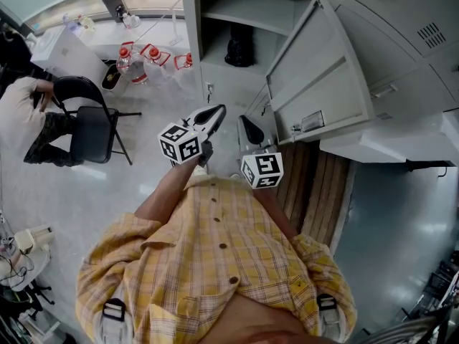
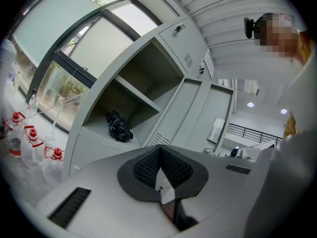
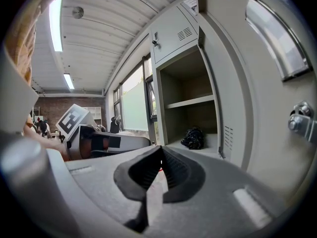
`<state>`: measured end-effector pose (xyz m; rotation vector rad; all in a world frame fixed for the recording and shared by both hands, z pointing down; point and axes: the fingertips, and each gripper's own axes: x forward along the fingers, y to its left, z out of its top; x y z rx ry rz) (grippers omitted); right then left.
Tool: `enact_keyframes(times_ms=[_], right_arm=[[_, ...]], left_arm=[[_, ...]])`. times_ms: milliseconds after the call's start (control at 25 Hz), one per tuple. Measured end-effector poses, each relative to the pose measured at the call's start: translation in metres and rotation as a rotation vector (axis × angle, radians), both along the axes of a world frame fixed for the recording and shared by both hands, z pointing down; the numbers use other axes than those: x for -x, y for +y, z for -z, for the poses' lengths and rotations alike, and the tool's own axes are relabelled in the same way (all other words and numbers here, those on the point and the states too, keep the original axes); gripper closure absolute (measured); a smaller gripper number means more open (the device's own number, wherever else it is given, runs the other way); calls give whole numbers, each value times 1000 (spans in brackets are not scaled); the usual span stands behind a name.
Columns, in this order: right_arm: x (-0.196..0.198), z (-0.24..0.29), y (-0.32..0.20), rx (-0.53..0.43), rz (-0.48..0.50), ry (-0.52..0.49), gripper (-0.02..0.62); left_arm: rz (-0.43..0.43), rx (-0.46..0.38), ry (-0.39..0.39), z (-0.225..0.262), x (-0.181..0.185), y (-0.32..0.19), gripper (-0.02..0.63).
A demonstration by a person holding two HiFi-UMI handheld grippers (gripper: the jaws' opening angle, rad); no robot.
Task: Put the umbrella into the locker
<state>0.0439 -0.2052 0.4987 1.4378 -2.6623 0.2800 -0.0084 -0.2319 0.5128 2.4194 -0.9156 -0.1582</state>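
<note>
Head view steeply down, both gripper views level, sharing the open locker [image 2: 148, 68]

Looks like an industrial-style workspace or lab hall, definitely not a home. A bank of grey metal lockers [image 1: 401, 20] is lined up along one wall, a glossy pale floor [image 1: 72, 199] is laid underfoot, and tall windows [image 2: 84, 53] are set beside the lockers. A ribbed ceiling [image 3: 99, 29] with strip lights [image 3: 57, 19] and a brick wall [image 3: 49, 104] can be seen further back (very warehouse-looking). A black folding chair [image 1: 93, 131] is occupied, and big red-capped water bottles [image 1: 147, 57] are parked on the floor.
</note>
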Motion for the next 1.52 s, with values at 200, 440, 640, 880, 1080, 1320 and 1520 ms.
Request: enact_keyframes(times_ms=[200, 440, 640, 880, 1080, 1320, 1520], right_arm=[[-1, -2, 0, 6, 2, 11, 598], [-3, -4, 0, 14, 2, 12, 598], [-1, -6, 2, 16, 14, 18, 598], [-2, -5, 3, 19, 12, 9, 598], [-3, -8, 1, 22, 13, 9, 598], [-5, -12, -2, 32, 8, 10, 598], [-7, -15, -8, 32, 4, 12, 598]], left_arm=[[-7, -25, -17, -2, -1, 6, 603], [-2, -35, -28, -8, 1, 12, 603], [18, -25, -16, -13, 7, 17, 603], [14, -31, -25, -13, 4, 22, 603], [5, -41, -48, -17, 1, 21, 603], [16, -34, -52, -22, 1, 18, 603], [39, -32, -51, -25, 5, 10, 603]])
